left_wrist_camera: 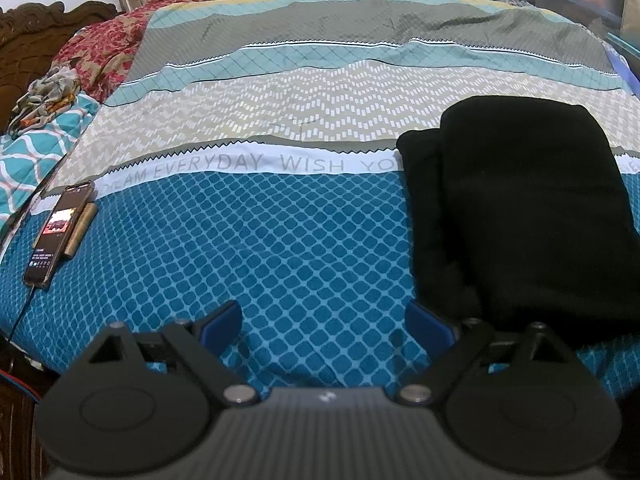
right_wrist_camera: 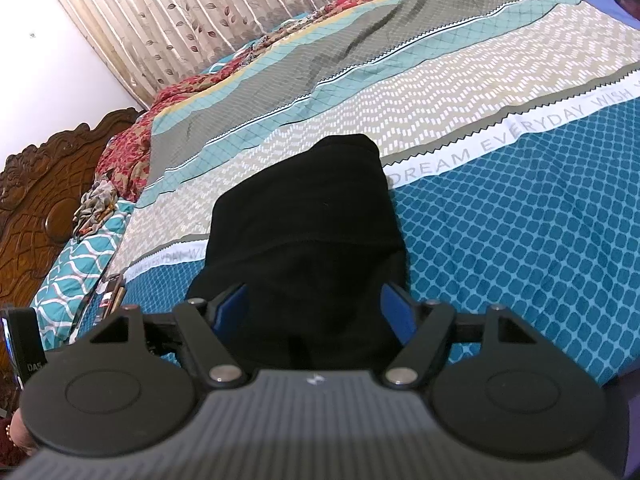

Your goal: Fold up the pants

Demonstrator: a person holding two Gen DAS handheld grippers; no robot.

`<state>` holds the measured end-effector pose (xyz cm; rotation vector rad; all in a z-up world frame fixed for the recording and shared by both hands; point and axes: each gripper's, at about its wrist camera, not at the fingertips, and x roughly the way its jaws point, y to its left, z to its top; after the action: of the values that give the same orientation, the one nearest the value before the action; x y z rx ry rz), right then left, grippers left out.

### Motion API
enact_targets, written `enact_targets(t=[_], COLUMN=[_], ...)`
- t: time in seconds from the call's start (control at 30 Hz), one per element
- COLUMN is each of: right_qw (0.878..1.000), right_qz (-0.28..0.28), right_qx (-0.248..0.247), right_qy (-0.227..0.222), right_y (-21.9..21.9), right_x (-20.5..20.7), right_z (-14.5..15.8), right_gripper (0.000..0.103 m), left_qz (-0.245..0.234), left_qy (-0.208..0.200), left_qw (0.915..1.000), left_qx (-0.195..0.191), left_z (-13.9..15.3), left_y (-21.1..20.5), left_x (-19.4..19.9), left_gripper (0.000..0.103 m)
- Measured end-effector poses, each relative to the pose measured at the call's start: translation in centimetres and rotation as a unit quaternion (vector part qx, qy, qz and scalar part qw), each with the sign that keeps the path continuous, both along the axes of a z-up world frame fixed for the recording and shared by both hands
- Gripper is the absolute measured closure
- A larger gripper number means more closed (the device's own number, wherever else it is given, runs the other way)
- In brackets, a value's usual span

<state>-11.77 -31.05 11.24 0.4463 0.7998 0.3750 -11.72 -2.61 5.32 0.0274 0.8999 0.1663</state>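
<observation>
While the folded black fabric pants (left_wrist_camera: 520, 208) are lying on the patterned blue bedsheet (left_wrist_camera: 280, 240) ahead-right of it, the left gripper (left_wrist_camera: 326, 320) is gaping wide, gripping nothing; the right gripper (right_wrist_camera: 316, 312) is hovering wide above their near end.

You have a patterned bedsheet (left_wrist_camera: 280, 240) in blue, beige and grey bands, printed with "DREAM EVERYDAY WISH". At its left edge your lit phone (left_wrist_camera: 56, 232) lies on a brown block, a cable at its near end. Beyond sit a red floral quilt (left_wrist_camera: 104, 52), a carved wooden headboard (right_wrist_camera: 44, 200) and leaf-print curtains (right_wrist_camera: 192, 16)
</observation>
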Motion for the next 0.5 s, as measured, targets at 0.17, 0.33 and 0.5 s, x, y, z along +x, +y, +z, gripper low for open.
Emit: enact_targets(t=[0.17, 0.33, 0.5], right_qw=[1.000, 1.000, 1.000], right_qz=[-0.003, -0.005, -0.007], right_qx=[0.001, 0.003, 0.006], right_qy=[0.002, 0.004, 0.007], right_y=[-0.06, -0.14, -0.28], right_x=[-0.01, 0.05, 0.11], right_z=[-0.10, -0.15, -0.33], right_gripper=[0.028, 0.028, 0.027], left_qz=[-0.003, -0.002, -0.003], left_qy=[0.002, 0.005, 0.009], left_qw=[1.0000, 1.0000, 1.0000], left_qx=[-0.001, -0.002, -0.001], left_z=[-0.18, -0.30, -0.47], left_y=[-0.12, -0.06, -0.16], left_x=[0.01, 0.05, 0.09], left_gripper=[0.011, 0.011, 0.011])
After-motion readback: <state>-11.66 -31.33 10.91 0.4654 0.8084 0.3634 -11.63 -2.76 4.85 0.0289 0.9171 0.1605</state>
